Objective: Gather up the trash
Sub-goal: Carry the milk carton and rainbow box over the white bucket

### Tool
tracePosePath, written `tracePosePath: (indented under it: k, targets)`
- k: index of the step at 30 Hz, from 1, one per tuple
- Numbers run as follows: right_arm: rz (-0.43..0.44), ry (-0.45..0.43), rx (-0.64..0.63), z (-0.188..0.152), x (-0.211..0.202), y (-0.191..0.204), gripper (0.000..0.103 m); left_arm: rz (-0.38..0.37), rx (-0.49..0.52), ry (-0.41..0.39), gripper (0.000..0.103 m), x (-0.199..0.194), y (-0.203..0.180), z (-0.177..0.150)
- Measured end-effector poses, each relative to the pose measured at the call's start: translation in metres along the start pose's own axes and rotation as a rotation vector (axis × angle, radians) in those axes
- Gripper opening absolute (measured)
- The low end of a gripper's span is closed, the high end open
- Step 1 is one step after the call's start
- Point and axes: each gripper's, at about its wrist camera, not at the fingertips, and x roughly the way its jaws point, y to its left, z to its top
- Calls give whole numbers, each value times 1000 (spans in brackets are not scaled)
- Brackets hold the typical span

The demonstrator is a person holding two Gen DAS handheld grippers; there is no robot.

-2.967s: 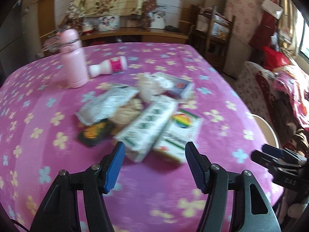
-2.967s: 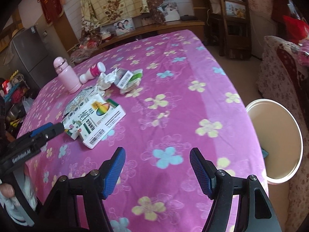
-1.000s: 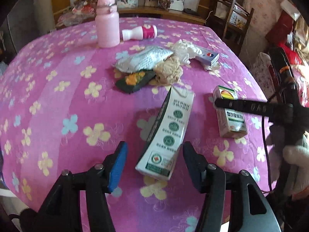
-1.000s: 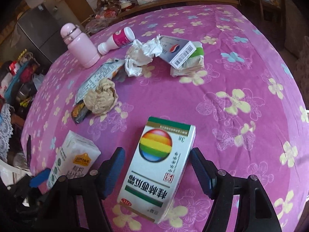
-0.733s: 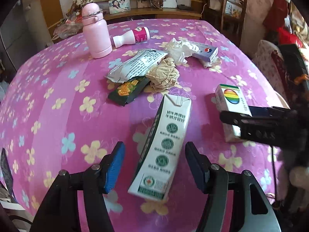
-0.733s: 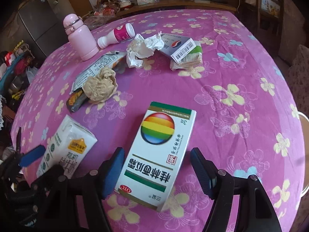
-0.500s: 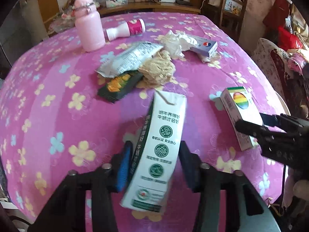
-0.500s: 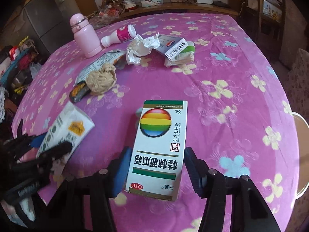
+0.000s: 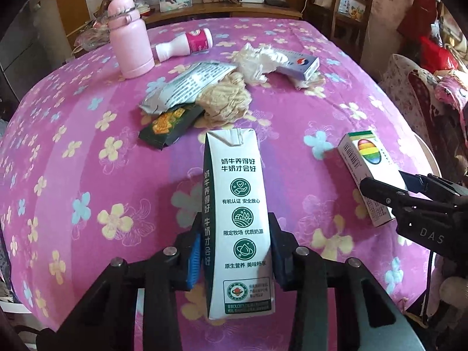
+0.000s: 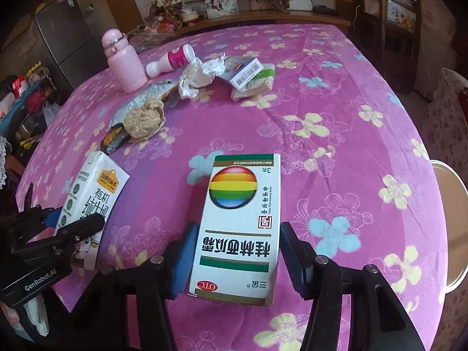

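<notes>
A tall white milk carton [image 9: 237, 193] with green print stands between the blue pads of my left gripper [image 9: 235, 248], whose jaws are closing and press on both its sides; it hangs just above the pink flowered tablecloth [image 9: 87, 152]. My right gripper [image 10: 238, 256] is shut on a white medicine box [image 10: 242, 204] with a rainbow ball, also held off the cloth. Further back lie a crumpled tan paper [image 9: 225, 99], a silver wrapper [image 9: 187, 84], a dark snack wrapper [image 9: 169, 122], a white tissue [image 9: 257, 61] and a small blue-and-white box [image 9: 298, 61].
A pink flask [image 9: 130, 44] stands at the back left with a small white-and-pink bottle [image 9: 184, 45] lying beside it. A round white rim [image 10: 450, 219] shows below the table's right edge. Chairs and shelves stand behind the table.
Both grippers have closed on what lay between their fingers: the left on the milk carton, the right on the medicine box. Both items have come up off the cloth and straightened.
</notes>
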Motion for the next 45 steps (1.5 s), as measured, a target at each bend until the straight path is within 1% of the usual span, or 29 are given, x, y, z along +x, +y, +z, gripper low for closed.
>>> tracePosePath:
  k: [5,9,15,25,29,36,41,45]
  targets:
    - [3,-63,26,-1,-28,-17,58,-27,24,-43,41,-12,-19,6]
    - [-15,-86,39,-5,-43,-33,58,-59,50,-67,41,-19,-43,14]
    - [-36,-110,87,-16,-64,-66,58,-98,89,-69,41,-20,-78,22]
    - [-76,-172,209,-30,-101,-132,58,-154,186,-88,41,-22,-153,41]
    - [-105,-192,250,-36,-115,-159,58,-183,220,-96,41,-23,-182,46]
    - [-147,-202,329,-50,-127,-204,58,-232,281,-100,41,-19,-235,54]
    - [-168,-196,378,-57,-128,-233,58,-265,304,-92,41,-12,-261,61]
    - [-178,-192,403,-62,-126,-249,58,-276,321,-85,41,-6,-277,64]
